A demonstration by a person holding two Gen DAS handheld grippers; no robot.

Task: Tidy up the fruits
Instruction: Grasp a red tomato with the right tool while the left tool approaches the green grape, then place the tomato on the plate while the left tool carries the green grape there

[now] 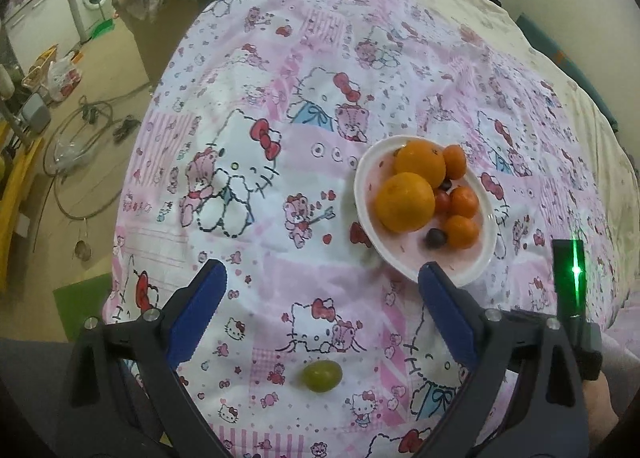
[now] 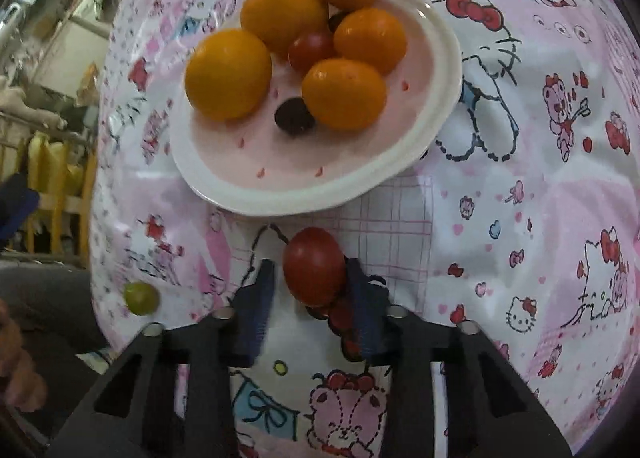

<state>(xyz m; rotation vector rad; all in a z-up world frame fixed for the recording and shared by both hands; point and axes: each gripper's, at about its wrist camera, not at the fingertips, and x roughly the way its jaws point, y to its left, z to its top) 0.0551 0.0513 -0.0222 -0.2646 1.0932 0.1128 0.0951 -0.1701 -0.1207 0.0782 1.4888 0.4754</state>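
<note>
The right claw [image 2: 310, 290] is closed on a glossy red cherry tomato [image 2: 315, 267], pinched between its blue-padded fingers [image 2: 366, 310] just short of the near rim of the round white plate with a pale pink centre [image 2: 280, 194], which lies straight ahead on the pink cartoon-print bedsheet [image 2: 520, 218] and holds five oranges, another small red tomato and two dark grapes. The left claw [image 1: 322, 290] hangs wide open and empty above the same sheet, with a small green grape [image 1: 322, 376] lying loose between its fingers close to the camera and the plate ahead to its right, the right fingertip overlapping the plate's near rim in view.
</note>
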